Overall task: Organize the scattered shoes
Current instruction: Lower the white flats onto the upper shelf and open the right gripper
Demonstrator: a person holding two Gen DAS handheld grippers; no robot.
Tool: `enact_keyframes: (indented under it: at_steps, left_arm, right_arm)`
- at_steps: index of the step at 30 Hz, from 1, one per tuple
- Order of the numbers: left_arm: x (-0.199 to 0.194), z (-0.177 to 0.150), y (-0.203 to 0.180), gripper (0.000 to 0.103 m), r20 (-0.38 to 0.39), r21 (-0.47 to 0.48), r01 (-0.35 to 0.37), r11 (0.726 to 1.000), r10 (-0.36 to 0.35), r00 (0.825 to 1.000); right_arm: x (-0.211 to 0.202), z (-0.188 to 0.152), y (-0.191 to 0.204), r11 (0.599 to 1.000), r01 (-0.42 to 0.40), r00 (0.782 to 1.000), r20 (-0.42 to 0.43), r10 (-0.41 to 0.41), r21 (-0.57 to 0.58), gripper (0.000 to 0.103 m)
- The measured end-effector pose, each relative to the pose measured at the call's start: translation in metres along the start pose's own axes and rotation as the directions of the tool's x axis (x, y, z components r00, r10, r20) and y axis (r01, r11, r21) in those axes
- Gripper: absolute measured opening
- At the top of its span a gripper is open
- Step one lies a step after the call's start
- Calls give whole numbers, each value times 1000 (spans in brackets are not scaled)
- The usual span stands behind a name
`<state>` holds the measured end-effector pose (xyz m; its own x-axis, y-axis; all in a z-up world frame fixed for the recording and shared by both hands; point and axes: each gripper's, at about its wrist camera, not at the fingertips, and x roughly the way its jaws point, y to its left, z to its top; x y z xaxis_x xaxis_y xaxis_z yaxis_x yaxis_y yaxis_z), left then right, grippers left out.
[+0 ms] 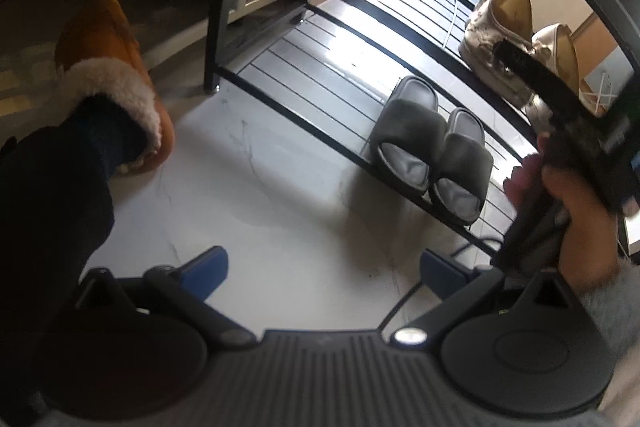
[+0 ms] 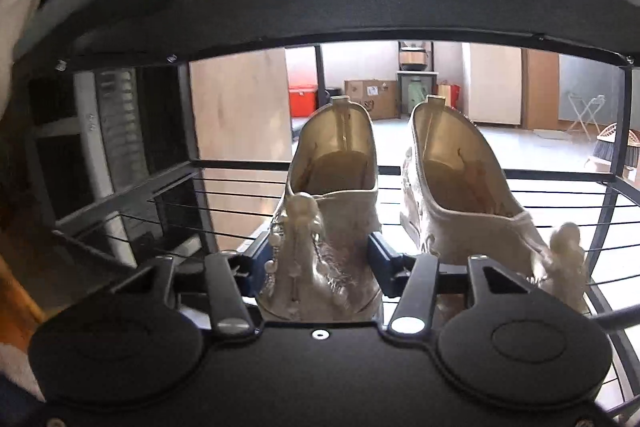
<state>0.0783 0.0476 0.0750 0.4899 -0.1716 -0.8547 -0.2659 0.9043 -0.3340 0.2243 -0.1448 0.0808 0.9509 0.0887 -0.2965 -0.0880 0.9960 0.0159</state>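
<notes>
Right claw (image 2: 316,261) clamped on a cream shoe (image 2: 328,215) on the rack (image 2: 552,174); left claw (image 1: 324,267) spread apart over bare floor (image 1: 248,187).

The right claw's blue pads (image 2: 382,259) press both sides of the shoe's toe (its heel points away), and the second cream shoe (image 2: 464,195) stands just right of it on the same wire shelf. Ahead and right of the left claw, grey slippers (image 1: 432,151) sit as a pair on the lowest shelf; a tan boot (image 1: 120,75) is to its far left.
</notes>
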Motion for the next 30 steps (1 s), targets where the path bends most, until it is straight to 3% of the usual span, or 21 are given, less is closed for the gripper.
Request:
enact_keyframes:
  at_steps: [4,6,7,8,13,16,21,30]
  left_arm:
    - [-1,0,-1,102,2,3,3,1000,-3,1000]
    - [-2,-1,-1,102,0,7,7,1000,-7,1000]
    - [-2,-1,0,102,-3,8,9,1000,-9,1000]
    - [-2,-1,0,102,-9,9,9,1000,-9,1000]
    - [2,-5,-1,102,-39,13,8,1000,-8,999]
    - [4,-7,-2,102,-58,15,8,1000,-7,998]
    - [5,-11,-5,102,-50,33,0,999,2,999]
    - [8,-12,-5,102,-94,25,12,1000,-9,996]
  right_arm:
    - [6,-1,7,1000,17,1000,-2,-18,-8,56]
    - [-7,-2,3,1000,-20,1000,8,20,17,67]
    - [-18,-3,1,999,-46,999,26,45,29,82]
    - [-33,-6,-2,998,-60,996,64,58,23,83]
    - [-97,-17,-19,998,26,980,201,-13,-63,82]
    - [-113,-25,-35,978,177,962,229,-149,-107,65]
    - [-86,-34,-68,987,159,986,48,-158,-21,66]
    - [-66,-29,-69,994,110,993,40,-110,9,58]
